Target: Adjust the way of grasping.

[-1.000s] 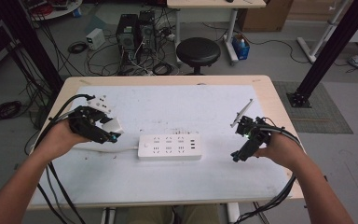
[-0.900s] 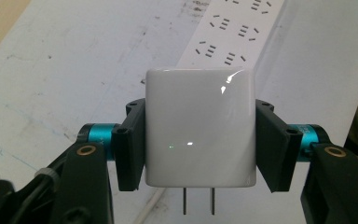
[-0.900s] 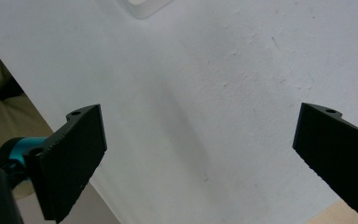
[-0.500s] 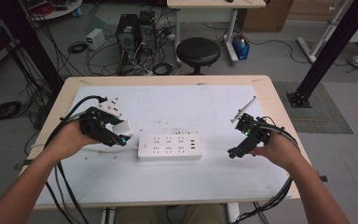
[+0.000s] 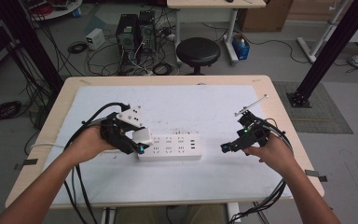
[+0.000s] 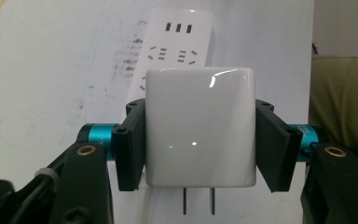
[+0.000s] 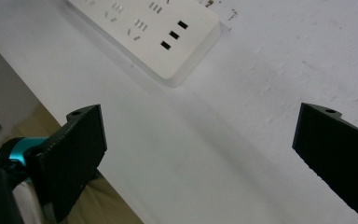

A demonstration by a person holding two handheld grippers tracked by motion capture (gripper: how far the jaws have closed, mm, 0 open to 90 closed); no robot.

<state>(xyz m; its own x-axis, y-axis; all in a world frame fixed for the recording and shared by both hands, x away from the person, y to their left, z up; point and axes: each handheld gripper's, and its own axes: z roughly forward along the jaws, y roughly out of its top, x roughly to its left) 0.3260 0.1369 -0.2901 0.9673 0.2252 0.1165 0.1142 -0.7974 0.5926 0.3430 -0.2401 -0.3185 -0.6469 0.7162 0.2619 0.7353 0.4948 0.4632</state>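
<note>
the left gripper's (image 5: 139, 145) fingers (image 6: 129, 149) are clamped on the white charger (image 6: 199, 126), now carried in over the power strip's (image 5: 172, 146) left end, prongs ready for a socket, while the right gripper (image 5: 227, 147), fingers apart, waits beside the strip's right end on the desk (image 5: 177, 105).

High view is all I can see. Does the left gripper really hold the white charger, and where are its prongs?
Observer: Yes. In the left gripper view the charger sits clamped between both jaws, its two prongs pointing back toward the camera.
Operator: What lies ahead of it?
Observer: The power strip, lengthwise, with three slots at its far end.
Operator: And the right gripper?
Observer: In the right gripper view the right gripper has its jaws wide apart with only white table cover between them.
</note>
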